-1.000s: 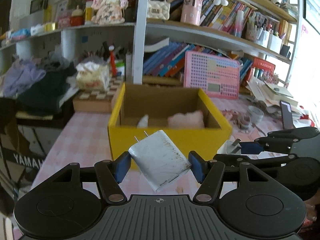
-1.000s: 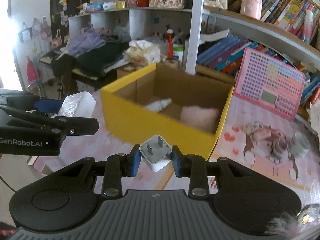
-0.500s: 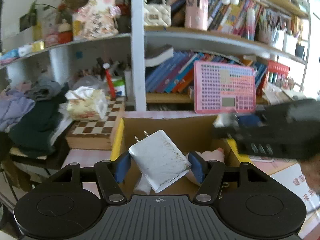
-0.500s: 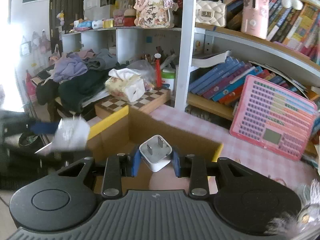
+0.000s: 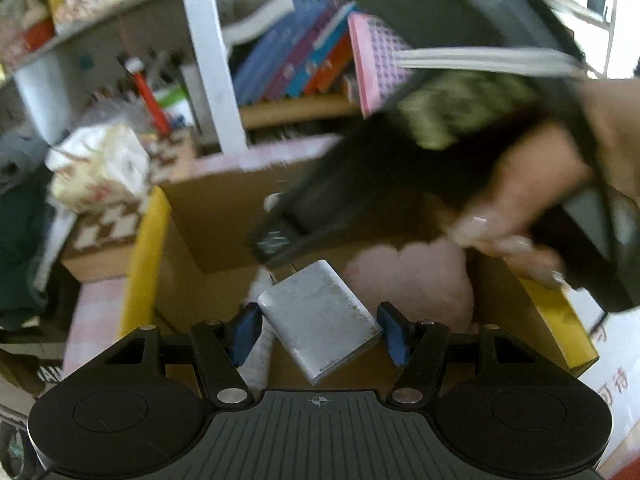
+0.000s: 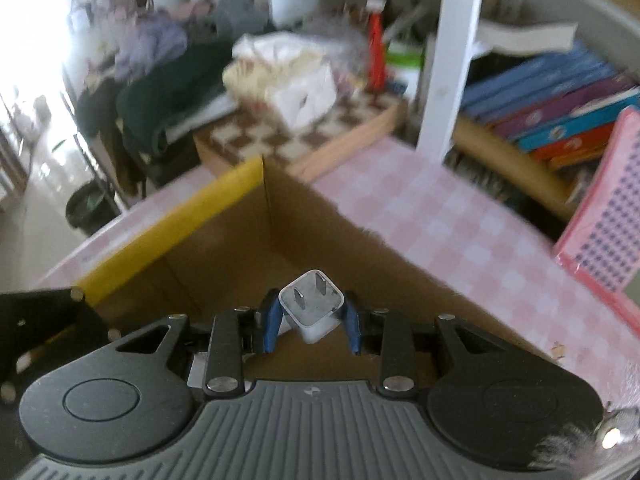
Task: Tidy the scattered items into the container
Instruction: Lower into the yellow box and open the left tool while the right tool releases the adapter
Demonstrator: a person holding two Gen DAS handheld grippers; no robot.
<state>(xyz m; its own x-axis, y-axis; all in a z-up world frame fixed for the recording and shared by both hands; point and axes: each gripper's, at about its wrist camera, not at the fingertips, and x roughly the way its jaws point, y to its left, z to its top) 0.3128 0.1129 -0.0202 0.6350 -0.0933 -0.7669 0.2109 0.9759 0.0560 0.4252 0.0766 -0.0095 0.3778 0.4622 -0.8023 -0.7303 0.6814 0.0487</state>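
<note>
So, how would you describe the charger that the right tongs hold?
Find the yellow box on the pink checked table. Above its open inside, the right tongs grip a small white cube charger, prongs forward. The left charger is bigger, flat and scuffed.

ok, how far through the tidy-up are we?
Done: a pink plush lies in the yellow box. In hand: left tongs hold a large white charger, right tongs a small white plug, both over the box. Left: release both.

I see a lived-in home room: shelves crammed with books (image 6: 560, 92), a chessboard (image 6: 304, 136), heaped clothes (image 6: 160, 80), a pink checked tablecloth (image 6: 440, 216) and a tissue pack (image 5: 100, 168).
</note>
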